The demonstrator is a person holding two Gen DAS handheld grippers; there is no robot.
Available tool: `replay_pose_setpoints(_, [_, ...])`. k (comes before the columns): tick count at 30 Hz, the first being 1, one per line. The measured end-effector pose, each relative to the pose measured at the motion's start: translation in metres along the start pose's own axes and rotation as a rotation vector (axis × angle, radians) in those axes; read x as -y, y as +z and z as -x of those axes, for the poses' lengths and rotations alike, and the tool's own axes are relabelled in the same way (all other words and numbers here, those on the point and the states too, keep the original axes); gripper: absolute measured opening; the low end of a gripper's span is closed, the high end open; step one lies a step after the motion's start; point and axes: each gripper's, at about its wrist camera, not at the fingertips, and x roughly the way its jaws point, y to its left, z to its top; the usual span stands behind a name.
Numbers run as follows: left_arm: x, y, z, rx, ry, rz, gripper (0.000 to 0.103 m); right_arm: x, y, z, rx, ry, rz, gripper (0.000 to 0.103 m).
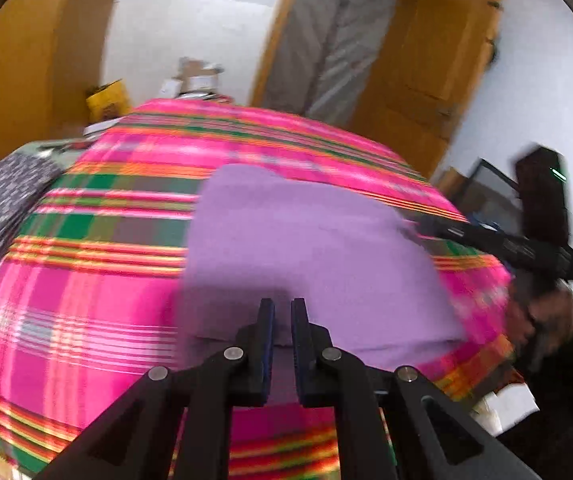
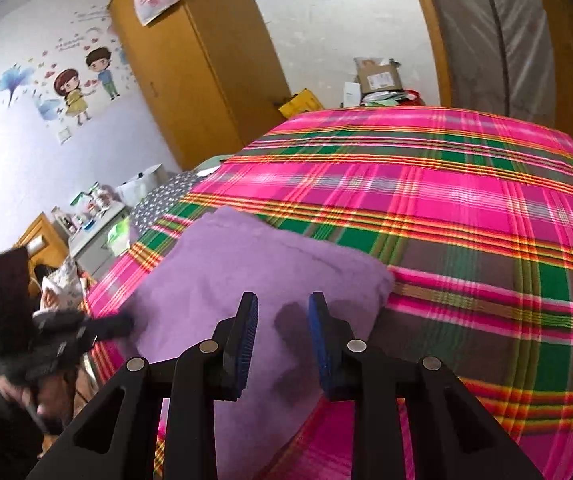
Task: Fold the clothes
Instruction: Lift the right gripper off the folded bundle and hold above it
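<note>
The purple garment point(image 2: 254, 276), a soft fleecy piece, lies on the bed point(image 2: 466, 216) near its front edge, on a pink, green and orange plaid cover. It shows as a compact, roughly rectangular bundle with a doubled edge along its near side, so it appears already folded at least once; its exact type cannot be told.

The left claw point(image 1: 282, 312) hovers low over the near edge of the garment. Its jaws stand close together with a narrow gap, and no cloth is seen between them; whether anything is pinched lower down cannot be told. The right claw point(image 2: 282, 312) hangs above the garment's near right portion with jaws clearly parted and nothing held.

Judgement: the scene fits either a pause between folds or the finish of a fold, with both claws released or releasing above a squared bundle. The left view is smeared by motion, which suggests that tool is travelling.

Any further fold would call for both claws to seize matching corners of one edge and carry them evenly across, lest the thick fabric slip or bunch.
</note>
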Motion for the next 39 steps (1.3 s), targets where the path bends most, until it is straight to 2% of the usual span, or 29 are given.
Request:
replay_pose_setpoints(6, [-0.006, -0.006, 0.002, 0.001, 0.006, 0.006, 0.008, 0.001, -0.011, -0.003, -0.037, -0.004, -0.01, 0.028])
replay_pose_setpoints(9, [-0.009, -0.005, 0.008, 0.021, 0.01, 0.013, 0.008, -0.011, -0.011, 0.003, -0.02, 0.008, 0.03, 0.028])
replay_pose_setpoints(12, [-0.016, -0.007, 0.007, 0.002, 0.003, 0.031, 0.008, -0.025, -0.012, -0.002, -0.028, 0.019, 0.095, 0.028])
replay_pose_setpoints(15, [-0.017, -0.009, 0.009, -0.003, -0.001, 0.032, 0.008, -0.03, -0.017, -0.018, -0.081, -0.019, 0.126, 0.027])
replay_pose_setpoints(23, [-0.016, -0.011, 0.009, -0.008, -0.01, 0.028, 0.008, -0.046, -0.001, -0.017, -0.041, -0.007, 0.161, 0.027])
replay_pose_setpoints(25, [-0.016, -0.01, 0.007, -0.01, -0.011, 0.027, 0.008, -0.05, 0.001, -0.027, -0.056, -0.007, 0.183, 0.02])
replay_pose_setpoints(29, [-0.017, -0.008, 0.01, -0.01, -0.005, 0.044, 0.008, -0.052, -0.001, -0.05, -0.112, -0.033, 0.201, 0.015])
replay_pose_setpoints(32, [-0.015, -0.003, 0.015, 0.015, 0.012, 0.037, 0.008, -0.053, 0.005, -0.041, -0.07, -0.009, 0.194, 0.014])
replay_pose_setpoints(39, [-0.019, 0.006, -0.002, -0.002, 0.06, 0.035, 0.008, -0.027, 0.023, -0.045, -0.035, -0.104, 0.131, 0.014])
